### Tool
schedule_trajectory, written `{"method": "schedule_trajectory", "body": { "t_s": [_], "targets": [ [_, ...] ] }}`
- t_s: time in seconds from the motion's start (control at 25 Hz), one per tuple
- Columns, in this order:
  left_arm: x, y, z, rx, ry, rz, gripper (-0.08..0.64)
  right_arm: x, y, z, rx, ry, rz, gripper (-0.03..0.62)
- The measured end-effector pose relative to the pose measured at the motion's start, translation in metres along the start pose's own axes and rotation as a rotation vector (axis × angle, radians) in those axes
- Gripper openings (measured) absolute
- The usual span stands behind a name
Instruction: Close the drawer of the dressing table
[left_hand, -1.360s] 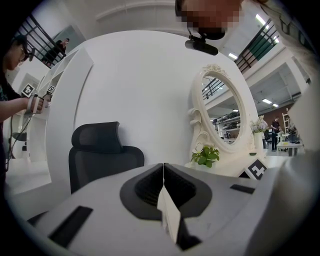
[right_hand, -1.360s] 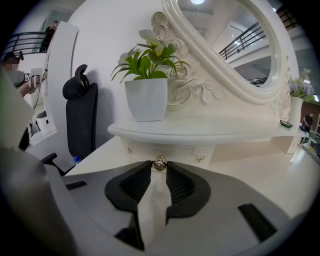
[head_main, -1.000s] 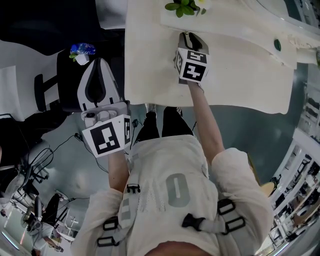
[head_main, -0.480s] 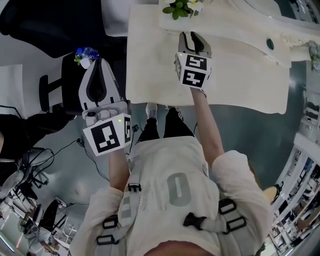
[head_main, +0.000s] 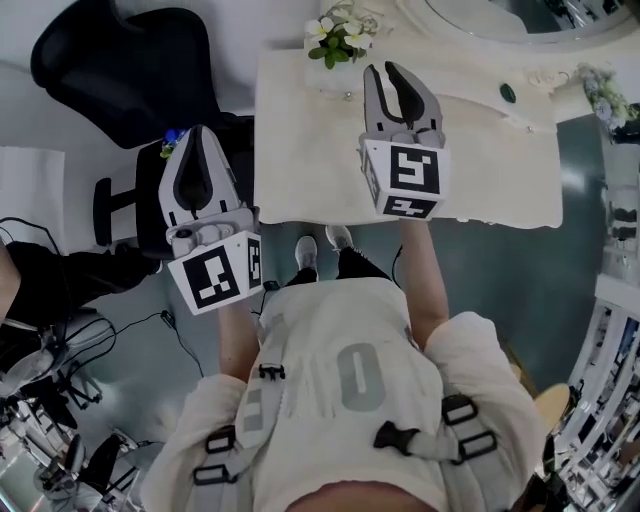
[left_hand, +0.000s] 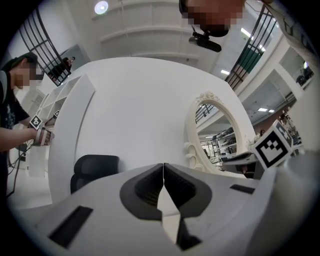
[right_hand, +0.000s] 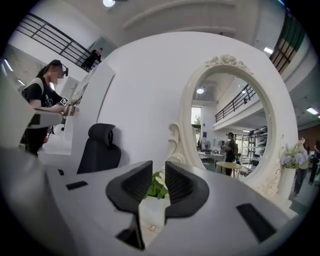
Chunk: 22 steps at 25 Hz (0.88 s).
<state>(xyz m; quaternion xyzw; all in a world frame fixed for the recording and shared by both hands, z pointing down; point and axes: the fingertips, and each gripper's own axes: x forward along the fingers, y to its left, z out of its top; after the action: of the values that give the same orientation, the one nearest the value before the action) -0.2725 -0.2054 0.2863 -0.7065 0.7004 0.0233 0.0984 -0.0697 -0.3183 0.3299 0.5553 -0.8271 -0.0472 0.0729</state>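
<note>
Green-and-white posy (head_main: 335, 30): sits at the back left corner of the table top. What holds it cannot be made out. In the right gripper view its leaves show beyond the gap between that gripper's jaws.
White vase (right_hand: 285, 186): stands at the table's right end, beside the mirror frame, with a bunch of pale flowers in it.
Black chair (head_main: 125, 65): on the floor left of the table, against the white wall.
Left gripper (left_hand: 163, 167): clenched, jaw tips meeting, nothing between them. It is held out ahead of the person's left forearm, off the table's left side and near the chair, and looks roughly level towards the wall.
Right gripper (right_hand: 159, 170): released, with a narrow gap between the pads. The jaws have just been closing, with nothing between them. The right arm stretches forward, and the gripper hangs over the table top, aimed at the mirror's left edge.
Dressing table (head_main: 480, 160): cream, directly ahead of the person, its front edge just beyond the shoes.
Drawer: under the top, not visible from above.
Oval mirror (right_hand: 235, 125): carved cream frame, upright at the table's back.
</note>
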Motion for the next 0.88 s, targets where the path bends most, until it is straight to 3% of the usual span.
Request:
{"method": "schedule_trajectory", "body": {
  "t_s": [0.24, 0.36, 0.88],
  "targets": [
    [-0.01, -0.011, 0.026, 0.015, -0.057, -0.024, 0.02, -0.047, 0.002, 0.043, -0.027, -0.116, -0.011, 0.012],
    [-0.013, -0.018, 0.035, 0.016, -0.08, -0.039, 0.02, -0.065, 0.004, 0.054, -0.013, -0.149, -0.008, 0.009],
    [-0.007, -0.035, 0.051, 0.023, -0.108, -0.063, 0.02, -0.096, 0.005, 0.046, -0.009, -0.122, 0.017, 0.008]
  ]
}}
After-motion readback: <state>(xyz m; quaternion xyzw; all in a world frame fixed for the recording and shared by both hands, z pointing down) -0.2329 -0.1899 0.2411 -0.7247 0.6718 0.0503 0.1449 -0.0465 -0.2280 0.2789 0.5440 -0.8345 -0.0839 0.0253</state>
